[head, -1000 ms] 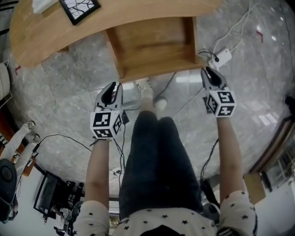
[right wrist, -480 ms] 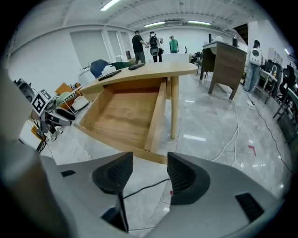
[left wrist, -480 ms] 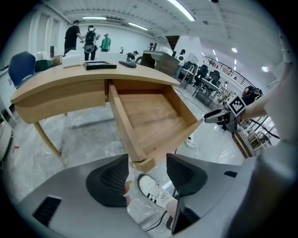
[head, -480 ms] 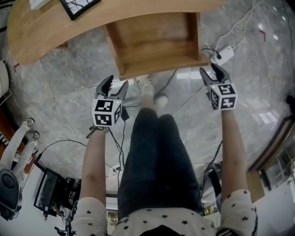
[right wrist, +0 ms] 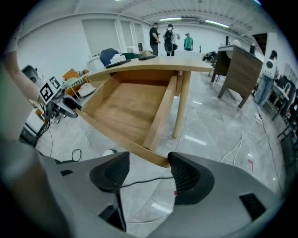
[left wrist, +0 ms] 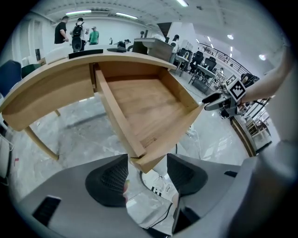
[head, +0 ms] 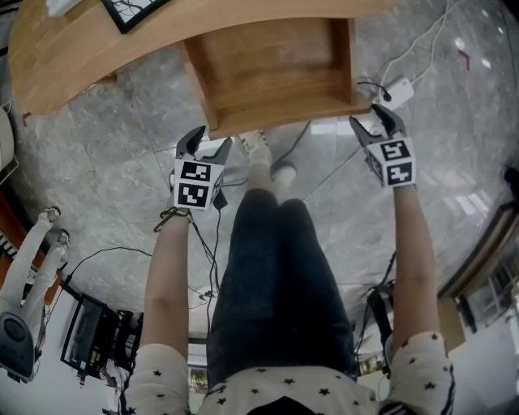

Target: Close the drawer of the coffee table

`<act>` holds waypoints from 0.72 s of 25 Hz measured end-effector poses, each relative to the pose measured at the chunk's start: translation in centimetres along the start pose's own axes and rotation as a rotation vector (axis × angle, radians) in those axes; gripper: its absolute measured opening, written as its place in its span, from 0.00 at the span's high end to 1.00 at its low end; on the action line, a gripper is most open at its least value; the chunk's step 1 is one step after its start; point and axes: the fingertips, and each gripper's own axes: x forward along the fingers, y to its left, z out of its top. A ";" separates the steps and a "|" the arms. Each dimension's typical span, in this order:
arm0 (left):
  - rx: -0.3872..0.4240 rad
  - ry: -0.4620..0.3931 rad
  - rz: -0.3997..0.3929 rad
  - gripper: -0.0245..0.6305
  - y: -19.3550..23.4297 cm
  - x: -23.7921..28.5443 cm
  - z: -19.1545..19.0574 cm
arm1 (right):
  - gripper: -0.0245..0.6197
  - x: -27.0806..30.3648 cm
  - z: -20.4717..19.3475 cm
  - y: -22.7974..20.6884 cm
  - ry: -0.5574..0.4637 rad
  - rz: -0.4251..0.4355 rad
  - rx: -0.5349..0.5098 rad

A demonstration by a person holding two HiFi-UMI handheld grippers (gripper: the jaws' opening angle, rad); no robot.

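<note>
The wooden drawer [head: 272, 65] of the curved coffee table [head: 73, 57] stands pulled out and empty. My left gripper [head: 209, 144] is at its front left corner. In the left gripper view that gripper [left wrist: 146, 172] is open, its jaws having just been opening, and the drawer's corner [left wrist: 148, 160] lies between them, untouched. My right gripper [head: 371, 120] is at the front right corner. It [right wrist: 148, 174] is also open, having just been opening, with the drawer's front edge [right wrist: 153, 158] just beyond its tips and only floor between the jaws.
A white power strip [head: 396, 96] with cables lies on the marble floor beside the right gripper. The person's shoes [head: 261, 152] stand under the drawer front. A black-framed picture [head: 134, 8] lies on the tabletop. A table leg [right wrist: 182, 104] stands right of the drawer.
Both grippers have moved closer to the drawer's front corners and turned. Their jaws have gone from nearly shut to wide open.
</note>
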 end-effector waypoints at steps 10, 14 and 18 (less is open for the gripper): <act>0.045 0.030 0.003 0.57 -0.2 1.2 0.1 | 0.54 1.8 -0.6 -0.6 0.075 -0.023 -0.097; 0.053 0.034 0.007 0.57 -0.2 1.4 0.2 | 0.54 2.8 -0.8 -0.9 0.105 -0.021 -0.104; 0.052 0.036 0.007 0.57 -0.2 1.6 0.2 | 0.54 3.6 -0.8 -1.0 0.117 -0.025 -0.097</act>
